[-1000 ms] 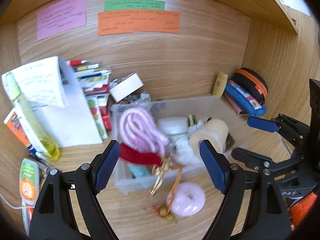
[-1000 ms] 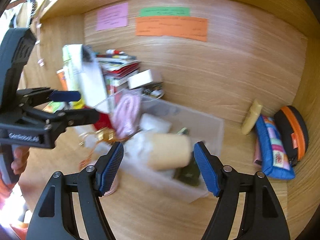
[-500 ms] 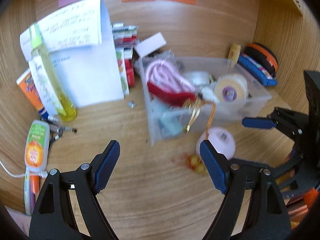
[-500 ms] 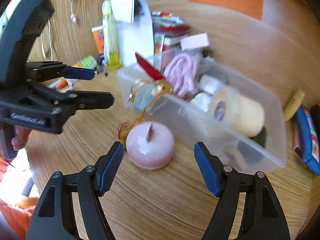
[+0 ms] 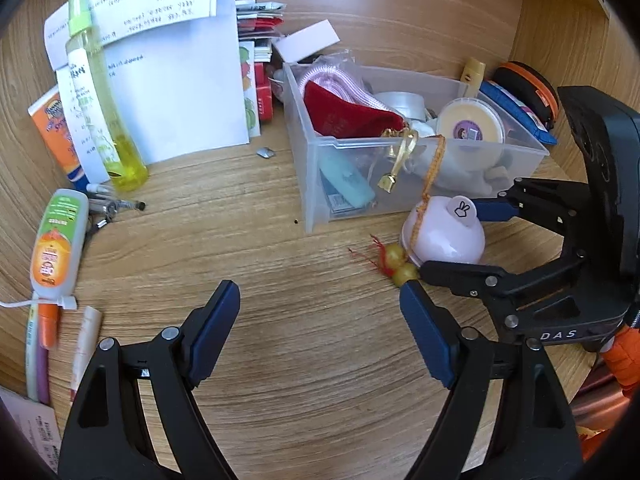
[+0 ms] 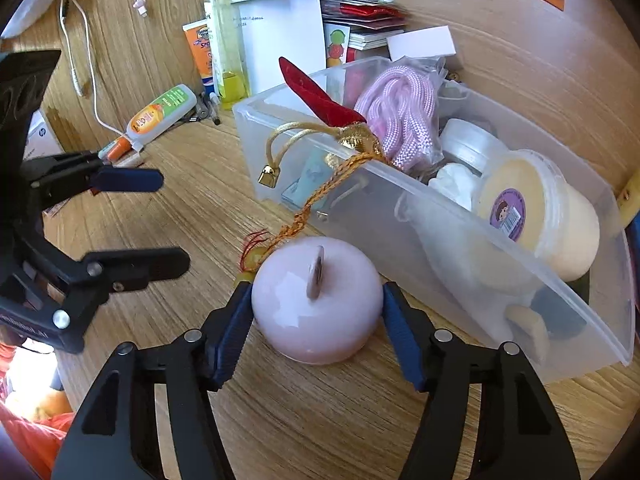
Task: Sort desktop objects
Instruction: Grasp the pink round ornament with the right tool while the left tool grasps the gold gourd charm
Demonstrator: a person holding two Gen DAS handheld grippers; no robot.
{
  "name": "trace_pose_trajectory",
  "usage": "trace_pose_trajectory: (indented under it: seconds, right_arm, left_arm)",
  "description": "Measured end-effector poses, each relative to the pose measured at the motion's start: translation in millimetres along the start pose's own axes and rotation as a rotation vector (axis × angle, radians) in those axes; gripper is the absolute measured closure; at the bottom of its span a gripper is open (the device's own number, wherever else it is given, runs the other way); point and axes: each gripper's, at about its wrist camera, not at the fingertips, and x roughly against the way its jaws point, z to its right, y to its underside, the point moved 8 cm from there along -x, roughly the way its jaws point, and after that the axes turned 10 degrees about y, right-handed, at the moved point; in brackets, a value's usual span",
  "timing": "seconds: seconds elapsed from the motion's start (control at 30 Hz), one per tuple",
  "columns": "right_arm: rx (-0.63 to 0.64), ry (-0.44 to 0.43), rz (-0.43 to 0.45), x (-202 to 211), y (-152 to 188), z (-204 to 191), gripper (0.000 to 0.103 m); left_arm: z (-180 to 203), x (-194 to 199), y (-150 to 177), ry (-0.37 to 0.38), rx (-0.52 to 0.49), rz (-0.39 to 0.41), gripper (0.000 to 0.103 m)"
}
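Observation:
A pink dome-shaped object [image 6: 316,300] with a small tab on top sits on the wooden desk in front of the clear plastic bin [image 6: 500,260]. My right gripper [image 6: 316,312] is open with a finger on each side of the dome, close to its sides. The dome [image 5: 444,236] and the right gripper [image 5: 456,240] also show in the left wrist view. A gold cord with yellow beads [image 5: 396,268] hangs from the bin over the dome. My left gripper [image 5: 320,328] is open and empty above bare desk, left of the dome.
The bin [image 5: 316,168] holds a red pouch [image 5: 348,116], pink rope [image 6: 400,120] and a cream tub [image 6: 536,216]. A yellow bottle [image 5: 108,112], paper sheets [image 5: 180,80], tubes [image 5: 56,244] and pens lie at the left. Pencil cases [image 5: 520,100] lie at the back right.
Both grippers pulled back and lowered toward the desk. My right gripper moved forward around the pink dome and its fingers narrowed toward it. My left gripper stayed open.

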Motion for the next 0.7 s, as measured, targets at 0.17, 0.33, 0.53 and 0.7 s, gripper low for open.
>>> trace_pose_trajectory:
  seconds: [0.17, 0.33, 0.53, 0.7]
  right_arm:
    - [-0.013, -0.011, -0.002, 2, 4, 5, 0.043]
    - [-0.037, 0.008, 0.01, 12, 13, 15, 0.043]
    - [-0.09, 0.023, 0.037, 29, 23, 33, 0.043]
    - [-0.136, 0.032, 0.054, 38, 27, 50, 0.043]
  left_arm:
    - [9, -11, -2, 0.008, -0.012, -0.015, 0.021]
    - [16, -24, -6, 0.037, 0.004, -0.036, 0.021]
    - [36, -40, -10, 0.039, -0.051, -0.068, 0.039]
    - [42, -51, -12, 0.019, -0.088, -0.075, 0.063]
